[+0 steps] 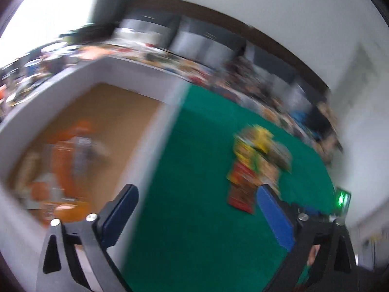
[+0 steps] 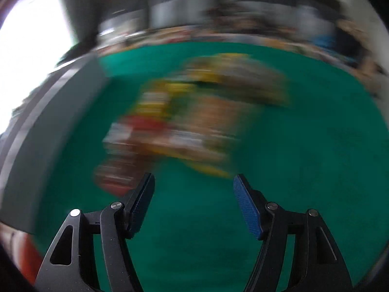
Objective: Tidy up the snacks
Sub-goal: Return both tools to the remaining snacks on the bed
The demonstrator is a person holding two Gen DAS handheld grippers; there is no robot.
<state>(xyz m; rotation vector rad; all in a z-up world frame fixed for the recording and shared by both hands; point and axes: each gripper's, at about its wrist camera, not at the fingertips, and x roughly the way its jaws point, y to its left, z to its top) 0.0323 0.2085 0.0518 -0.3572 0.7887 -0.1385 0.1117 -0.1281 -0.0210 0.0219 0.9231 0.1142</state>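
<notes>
Left gripper (image 1: 197, 196): jaws wide, empty, lower frame.
Right gripper (image 2: 194, 186): released, empty.
Blurred pile of colourful snack packets (image 2: 192, 121): centre, on green felt tabletop (image 2: 304, 170).
White-walled cardboard box (image 1: 145, 80): left, holding orange packets (image 1: 60, 160).

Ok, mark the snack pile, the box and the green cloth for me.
snack pile (image 2: 194, 121): right wrist view, blurred middle of the heap.
box (image 1: 155, 75): left wrist view, its white far wall.
green cloth (image 2: 316, 170): right wrist view, bare patch right of the pile.
</notes>
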